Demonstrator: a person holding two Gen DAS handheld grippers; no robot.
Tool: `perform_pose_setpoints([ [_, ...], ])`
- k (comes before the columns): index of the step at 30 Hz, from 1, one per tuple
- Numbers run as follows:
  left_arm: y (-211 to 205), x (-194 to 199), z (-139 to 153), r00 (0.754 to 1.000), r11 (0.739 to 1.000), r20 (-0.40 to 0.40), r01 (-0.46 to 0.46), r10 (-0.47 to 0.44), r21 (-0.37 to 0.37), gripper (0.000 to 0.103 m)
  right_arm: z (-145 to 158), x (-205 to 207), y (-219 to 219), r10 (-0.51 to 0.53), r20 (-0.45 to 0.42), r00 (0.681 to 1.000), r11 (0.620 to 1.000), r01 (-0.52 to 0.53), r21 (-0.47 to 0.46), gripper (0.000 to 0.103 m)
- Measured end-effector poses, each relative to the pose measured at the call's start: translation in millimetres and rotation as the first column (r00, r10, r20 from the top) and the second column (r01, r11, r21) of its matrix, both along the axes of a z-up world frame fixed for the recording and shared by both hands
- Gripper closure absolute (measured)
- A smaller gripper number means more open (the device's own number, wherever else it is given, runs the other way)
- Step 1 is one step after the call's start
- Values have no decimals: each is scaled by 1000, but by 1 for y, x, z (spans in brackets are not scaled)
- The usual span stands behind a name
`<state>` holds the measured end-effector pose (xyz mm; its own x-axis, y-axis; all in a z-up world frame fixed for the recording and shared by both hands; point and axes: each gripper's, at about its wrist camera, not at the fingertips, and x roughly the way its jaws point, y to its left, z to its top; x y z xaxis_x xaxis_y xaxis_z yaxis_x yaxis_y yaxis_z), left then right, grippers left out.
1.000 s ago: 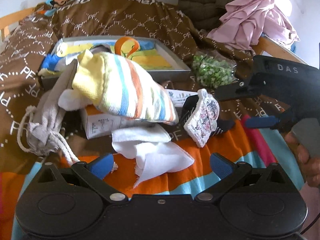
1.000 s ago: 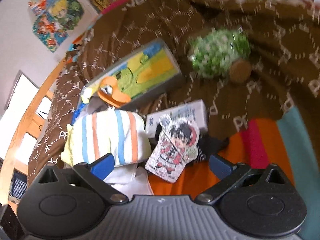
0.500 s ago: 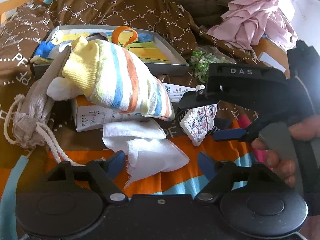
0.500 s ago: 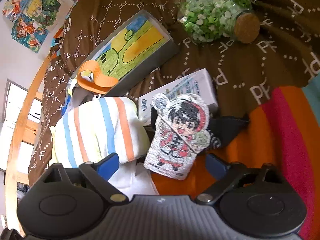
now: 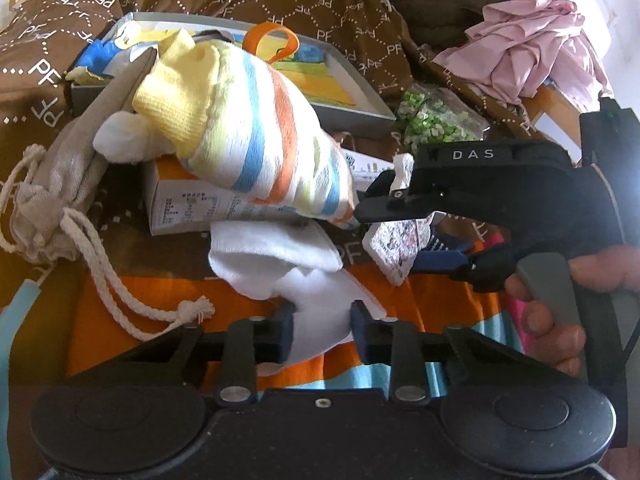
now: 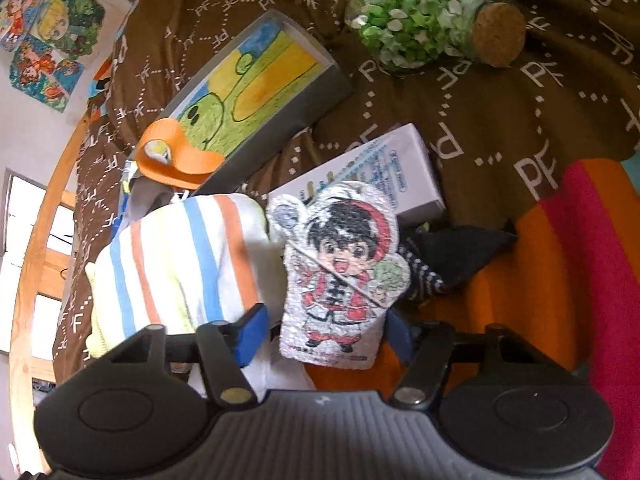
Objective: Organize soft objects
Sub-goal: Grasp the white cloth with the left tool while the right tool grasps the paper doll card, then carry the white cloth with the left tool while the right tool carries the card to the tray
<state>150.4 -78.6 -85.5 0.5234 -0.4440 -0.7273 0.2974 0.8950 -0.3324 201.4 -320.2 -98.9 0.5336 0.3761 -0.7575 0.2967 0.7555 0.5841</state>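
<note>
Item, left: left gripper (image 5: 322, 330), jaws closing around the lower fold of a crumpled white cotton cloth (image 5: 288, 264) lying on the orange-striped bed cover (image 5: 120, 312). Best practice: pinch cloth alone, clear of the cover.

Item, right: right gripper (image 6: 326, 334), jaws closing, half-wide, flanking a flat cartoon-figure plush pad (image 6: 340, 276). Best practice: centre before lifting.
</note>
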Motion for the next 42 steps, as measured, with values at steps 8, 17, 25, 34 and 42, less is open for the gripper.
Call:
perform_pose_setpoints([
  [8, 1, 1, -1, 1000, 1000, -7, -6, 6, -10, 92, -2, -1, -1, -2, -5, 1000, 1000, 2, -4, 45],
  [17, -2, -4, 9, 999, 1000, 42, 7, -7, 14, 97, 6, -16, -7, -4, 4, 1000, 999, 4, 54, 46],
  [25, 0, -26, 27, 993, 1000, 116, 7, -7, 3, 97, 23, -38, -16, -24, 77, 997, 997, 18, 76, 46],
  [34, 1, -47, 55, 967, 1000, 255, 17, -15, -5, 98, 44, -45, -18, -11, 203, 979, 999, 2, 45, 46],
  [42, 9, -53, 80, 915, 999, 403, -5, 20, -38, 98, 55, -46, -15, -1, 311, 950, 998, -17, 53, 46],
])
